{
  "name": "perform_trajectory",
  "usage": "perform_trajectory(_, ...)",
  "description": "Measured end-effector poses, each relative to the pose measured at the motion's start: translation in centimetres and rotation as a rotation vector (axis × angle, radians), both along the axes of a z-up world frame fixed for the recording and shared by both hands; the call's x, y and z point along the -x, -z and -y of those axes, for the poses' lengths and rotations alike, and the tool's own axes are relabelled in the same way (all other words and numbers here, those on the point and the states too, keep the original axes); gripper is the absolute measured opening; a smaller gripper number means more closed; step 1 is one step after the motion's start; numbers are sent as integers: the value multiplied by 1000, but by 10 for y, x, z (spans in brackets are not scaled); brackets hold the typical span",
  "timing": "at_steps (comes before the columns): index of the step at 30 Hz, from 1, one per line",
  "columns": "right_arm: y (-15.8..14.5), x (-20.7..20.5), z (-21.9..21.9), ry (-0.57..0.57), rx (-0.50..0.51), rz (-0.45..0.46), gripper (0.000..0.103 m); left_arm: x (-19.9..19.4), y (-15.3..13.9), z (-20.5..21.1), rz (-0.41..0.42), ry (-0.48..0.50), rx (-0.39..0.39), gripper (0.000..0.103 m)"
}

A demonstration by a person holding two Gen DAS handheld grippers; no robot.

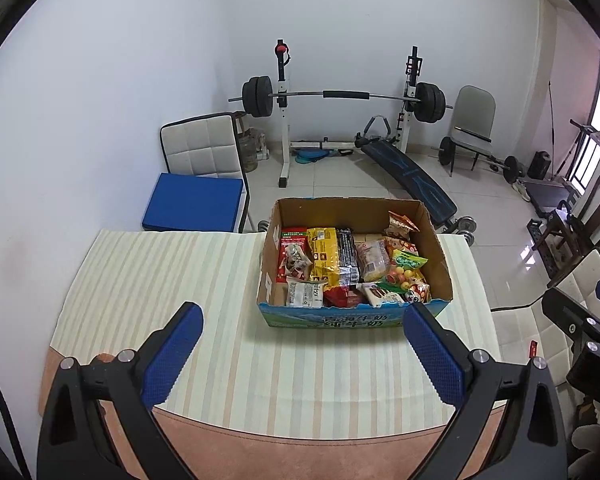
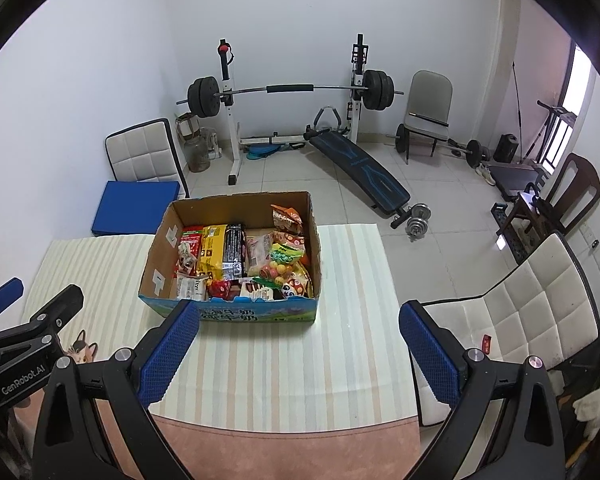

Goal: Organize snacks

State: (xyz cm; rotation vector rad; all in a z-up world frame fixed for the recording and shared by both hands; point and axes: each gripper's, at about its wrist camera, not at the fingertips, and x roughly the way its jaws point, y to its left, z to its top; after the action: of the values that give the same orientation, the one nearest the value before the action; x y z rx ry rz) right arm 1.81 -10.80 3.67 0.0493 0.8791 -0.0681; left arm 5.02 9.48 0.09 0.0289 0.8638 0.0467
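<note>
Bright daylight from right-side window, glare on floor tiles, sharp focus, fisheye-curved dark corners

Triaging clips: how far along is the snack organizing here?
Done: nothing visible; every snack sits jumbled in the cardboard box, including the yellow packet and green packet. In hand: nothing; left gripper and right gripper hover open short of the box. Left: all sorting; the striped cloth holds no snacks.

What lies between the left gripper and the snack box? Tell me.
Only bare striped tablecloth. In the left wrist view nothing sits between the open left gripper and the cardboard snack box.
</note>
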Motion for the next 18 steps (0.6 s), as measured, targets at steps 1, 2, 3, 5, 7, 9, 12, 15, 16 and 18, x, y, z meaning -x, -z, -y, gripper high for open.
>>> perform_trajectory(1, 0, -1, 0, 0, 2, 1, 102, 0, 0, 0, 0, 1, 2, 103)
perform_trajectory(2, 0, -1, -2, -1, 5, 3, 102, 0, 0, 0, 1, 1, 3, 103)
perform_trajectory(3, 0, -1, -1, -1, 7, 4, 102, -1, 0, 0, 2, 2, 4, 103)
perform_trajectory(5, -1, -2, -1, -3, 8, 7, 102, -1, -1, 0, 2, 7, 5, 103)
perform_trajectory(7, -1, -2, -1, -4, 10, 10, 102, -1, -1, 1, 4, 9, 3, 103)
perform_trajectory(9, -2, -2, -2, -6, 11, 12, 102, -2, -1, 0, 4, 9, 3, 103)
perform_trajectory(12, -1, -2, -3, -8, 6, 11, 102, -1, -2, 1, 7, 10, 3, 103)
perform_trajectory(15, -2, -2, -2, -8, 6, 9, 102, -1, -2, 1, 5, 13, 4, 103)
perform_trajectory(16, -1, -2, -2, -7, 5, 8, 102, -1, -2, 1, 6, 12, 3, 103)
perform_trajectory(18, -1, -1, -1, -6, 6, 7, 102, -1, -3, 1, 4, 13, 1, 103)
